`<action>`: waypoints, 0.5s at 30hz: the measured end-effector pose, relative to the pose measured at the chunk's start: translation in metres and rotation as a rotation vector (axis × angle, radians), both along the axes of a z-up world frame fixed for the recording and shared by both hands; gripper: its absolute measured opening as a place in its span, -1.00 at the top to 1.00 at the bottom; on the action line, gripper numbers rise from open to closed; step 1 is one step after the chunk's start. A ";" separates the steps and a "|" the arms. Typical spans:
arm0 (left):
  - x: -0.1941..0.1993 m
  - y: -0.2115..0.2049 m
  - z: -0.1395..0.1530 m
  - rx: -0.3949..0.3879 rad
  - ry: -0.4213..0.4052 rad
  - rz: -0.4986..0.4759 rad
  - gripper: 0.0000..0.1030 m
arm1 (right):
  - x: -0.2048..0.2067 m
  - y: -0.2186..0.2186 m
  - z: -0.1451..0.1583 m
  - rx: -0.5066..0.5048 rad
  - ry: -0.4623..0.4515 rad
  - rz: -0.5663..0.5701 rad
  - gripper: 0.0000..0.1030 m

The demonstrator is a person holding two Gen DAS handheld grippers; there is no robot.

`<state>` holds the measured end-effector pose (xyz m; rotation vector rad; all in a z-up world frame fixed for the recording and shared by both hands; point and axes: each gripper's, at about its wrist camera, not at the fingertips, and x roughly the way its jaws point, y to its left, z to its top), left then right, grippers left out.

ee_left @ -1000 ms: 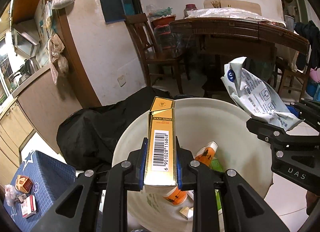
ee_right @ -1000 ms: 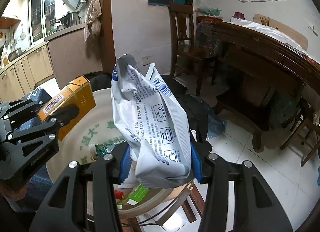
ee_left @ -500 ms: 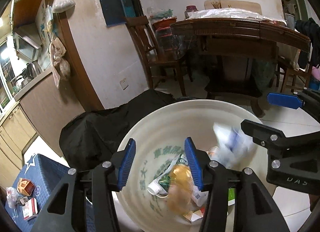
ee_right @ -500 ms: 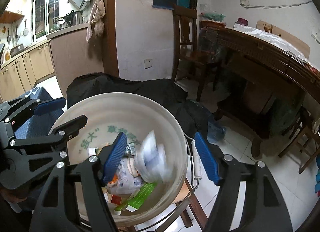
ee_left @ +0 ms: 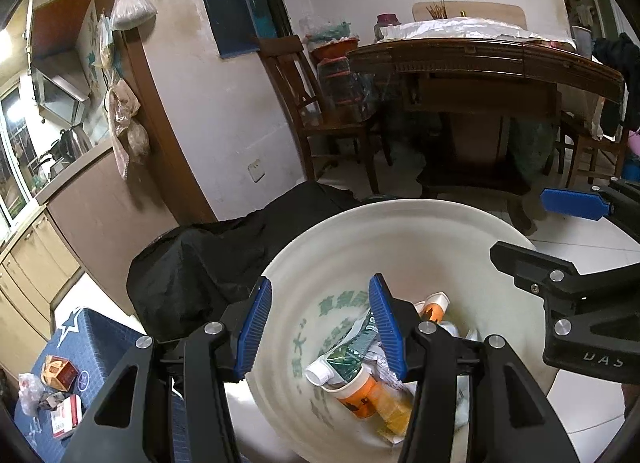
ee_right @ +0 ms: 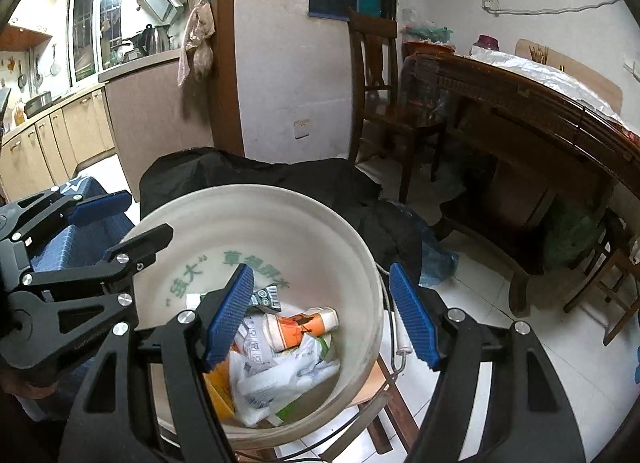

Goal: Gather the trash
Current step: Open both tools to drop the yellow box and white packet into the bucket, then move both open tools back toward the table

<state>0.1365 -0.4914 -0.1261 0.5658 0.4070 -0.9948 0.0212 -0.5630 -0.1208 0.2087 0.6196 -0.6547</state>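
Directly under your two tools sits the bucket [ee_right: 372, 303], cream-walled with green lettering inside, and both tools hover above its mouth. Left gripper [ee_left: 320, 327]: jaws apart, nothing between the blue pads. Right gripper [ee_right: 320, 315]: jaws apart as well, empty. Neither touches the bucket or what lies in it.

Contents, seen from the right wrist: an orange bottle [ee_right: 300, 329] lying on its side, long axis running left to right with its white cap toward the right; a crumpled white bag [ee_right: 272, 379] below it; a yellow box [ee_right: 220, 383] wedged at the left wall. This trash needs no more handling, by my reading.

The relation that matters for your next move: more litter lies down and to the left of the left gripper, on the blue cloth [ee_left: 96, 339]. There you have a small orange box [ee_left: 58, 371], a red and white pack [ee_left: 66, 421] and a crumpled wrapper [ee_left: 28, 397], close together. The left gripper is the nearer one; the right one hangs on the bucket's far side from them. Judgement: swing left and down. The orientation of each piece is too small to read here.

Between the cloth and the bucket lies a black sheet [ee_left: 200, 263]. Farther off stand a wooden chair [ee_left: 320, 111] and a long wooden table [ee_left: 480, 63].
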 end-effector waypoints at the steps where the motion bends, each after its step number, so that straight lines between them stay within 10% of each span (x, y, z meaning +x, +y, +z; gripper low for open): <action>1: 0.000 0.002 0.001 -0.003 0.000 0.002 -0.02 | 0.001 0.002 0.002 0.000 -0.007 0.006 -0.31; 15: 0.042 0.075 -0.002 -0.016 0.061 0.146 -0.02 | 0.039 0.047 0.007 -0.035 -0.020 0.119 -0.31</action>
